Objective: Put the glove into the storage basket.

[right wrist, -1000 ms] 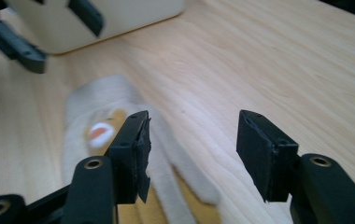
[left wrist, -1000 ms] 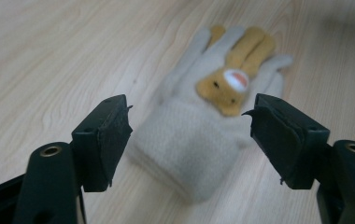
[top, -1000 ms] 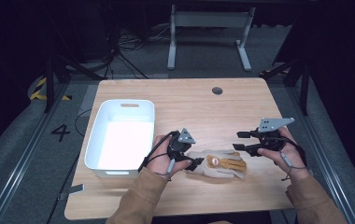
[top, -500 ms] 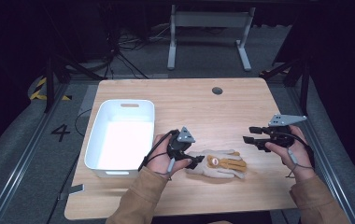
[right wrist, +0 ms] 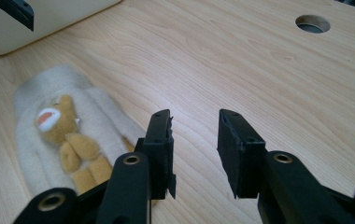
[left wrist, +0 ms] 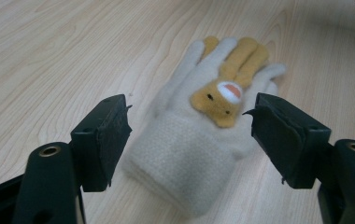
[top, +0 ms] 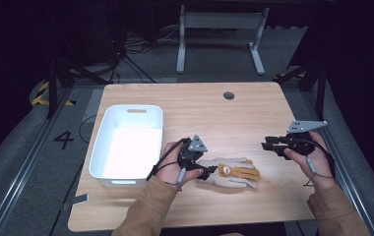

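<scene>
Left hand-held gripper [left wrist: 192, 140] straddled the glove's [left wrist: 199, 116] cuff, unclamped, for a pickup; right hand-held gripper [right wrist: 194, 149], at the glove's three o'clock, half-closed, empty.

I am holding my left gripper [top: 209, 170] low over the table, my left hand [top: 172, 164] wrapped around its body and my forearm coming in from the bottom edge. Its jaws are standing apart, pads not pressing on anything. I am carrying my right gripper [top: 266, 145] off to the right side, raised and pointing leftward, my right hand [top: 308, 157] gripping it from behind. Its jaws have just been closing, with nothing between them, and are standing partly open.
</scene>
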`<state>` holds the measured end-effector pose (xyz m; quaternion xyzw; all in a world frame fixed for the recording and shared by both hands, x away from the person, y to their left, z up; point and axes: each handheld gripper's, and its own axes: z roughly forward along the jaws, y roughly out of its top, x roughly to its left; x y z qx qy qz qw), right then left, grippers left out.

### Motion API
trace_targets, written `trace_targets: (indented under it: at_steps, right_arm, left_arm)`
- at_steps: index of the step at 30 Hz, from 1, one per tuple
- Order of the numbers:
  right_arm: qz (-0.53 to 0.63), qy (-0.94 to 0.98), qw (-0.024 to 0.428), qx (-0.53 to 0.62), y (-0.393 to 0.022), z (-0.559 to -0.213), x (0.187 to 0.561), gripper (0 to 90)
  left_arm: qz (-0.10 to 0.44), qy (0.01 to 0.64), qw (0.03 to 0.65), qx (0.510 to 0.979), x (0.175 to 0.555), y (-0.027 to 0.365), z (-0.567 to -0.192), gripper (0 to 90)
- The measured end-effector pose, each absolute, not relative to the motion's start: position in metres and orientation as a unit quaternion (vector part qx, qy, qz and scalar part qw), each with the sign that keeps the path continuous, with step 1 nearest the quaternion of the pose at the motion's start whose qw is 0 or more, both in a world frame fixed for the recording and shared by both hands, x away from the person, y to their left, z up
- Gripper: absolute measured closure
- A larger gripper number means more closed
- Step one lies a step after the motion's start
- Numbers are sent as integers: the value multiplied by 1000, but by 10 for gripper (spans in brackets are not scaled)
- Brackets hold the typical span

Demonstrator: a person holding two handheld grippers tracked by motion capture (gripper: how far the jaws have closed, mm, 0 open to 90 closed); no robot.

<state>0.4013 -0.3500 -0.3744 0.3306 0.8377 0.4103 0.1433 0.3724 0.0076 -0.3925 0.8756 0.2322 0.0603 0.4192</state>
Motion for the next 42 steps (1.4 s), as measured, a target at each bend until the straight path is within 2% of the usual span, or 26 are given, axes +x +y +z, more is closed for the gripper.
trace_targets:
  at_steps: [9, 25, 32, 36, 42]
  right_arm:
    - [412, 831, 142, 346, -361, -375, 403, 640]
    - [428, 826, 139, 340, -364, -373, 404, 629]
    - [431, 827, 135, 336, -362, -375, 404, 617]
    - [435, 825, 133, 336, -361, -376, 405, 608]
    - [435, 825, 132, 336, -359, -377, 405, 586]
  left_arm:
    - [55, 207, 409, 887, 372, -2, -399, 222]
    - [44, 161, 466, 869, 372, -8, -415, 181]
    - [50, 163, 425, 889, 379, -13, -434, 182]
    - [55, 165, 432, 885, 385, -17, -440, 182]
    - [34, 162, 418, 893, 389, -22, -450, 182]
